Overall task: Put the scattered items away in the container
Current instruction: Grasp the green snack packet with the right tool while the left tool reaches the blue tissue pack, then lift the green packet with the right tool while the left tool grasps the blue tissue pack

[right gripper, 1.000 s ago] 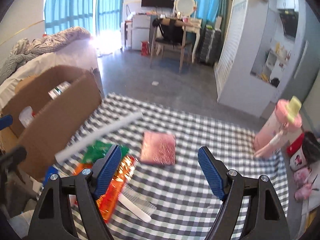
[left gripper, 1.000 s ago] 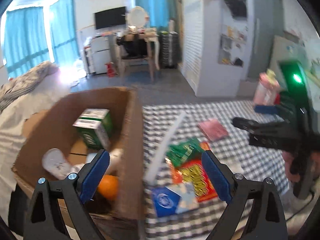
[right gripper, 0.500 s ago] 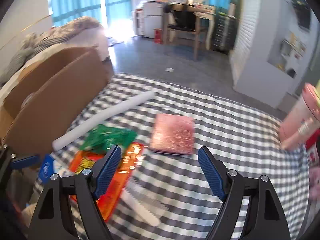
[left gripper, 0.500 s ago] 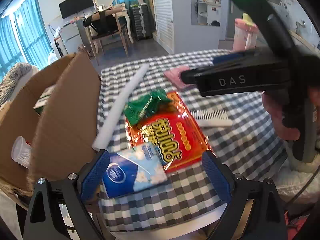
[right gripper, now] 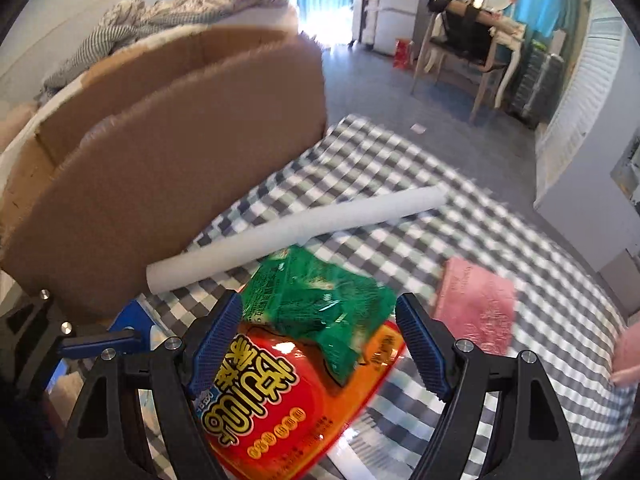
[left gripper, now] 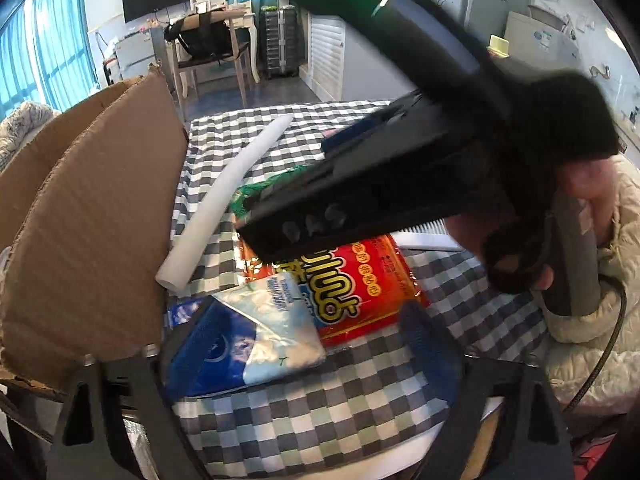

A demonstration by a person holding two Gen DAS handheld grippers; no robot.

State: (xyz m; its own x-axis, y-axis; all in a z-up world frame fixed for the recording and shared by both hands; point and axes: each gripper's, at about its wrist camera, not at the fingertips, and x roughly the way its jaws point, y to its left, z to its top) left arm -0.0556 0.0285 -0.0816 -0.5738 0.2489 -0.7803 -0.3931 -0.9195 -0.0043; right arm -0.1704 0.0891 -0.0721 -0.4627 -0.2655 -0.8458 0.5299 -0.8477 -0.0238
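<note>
A brown cardboard box (left gripper: 92,216) stands at the table's left edge, also in the right wrist view (right gripper: 168,168). My left gripper (left gripper: 308,352) is open, its fingers either side of a blue and white tissue pack (left gripper: 248,336). My right gripper (right gripper: 320,344) is open, low over a green packet (right gripper: 316,300) lying on a red snack bag (right gripper: 280,392). The red bag (left gripper: 360,280) also shows in the left wrist view, partly hidden by the right gripper's body (left gripper: 400,176).
A long white tube (right gripper: 296,232) lies diagonally beside the box on the checked tablecloth (right gripper: 520,240). A pink packet (right gripper: 476,304) lies to the right. A white comb (left gripper: 424,236) lies beyond the red bag. The table's front edge is close below my left gripper.
My left gripper has dropped and closed in on the tissue pack. My right gripper has moved left and down over the green packet and red bag, crossing the left wrist view.
</note>
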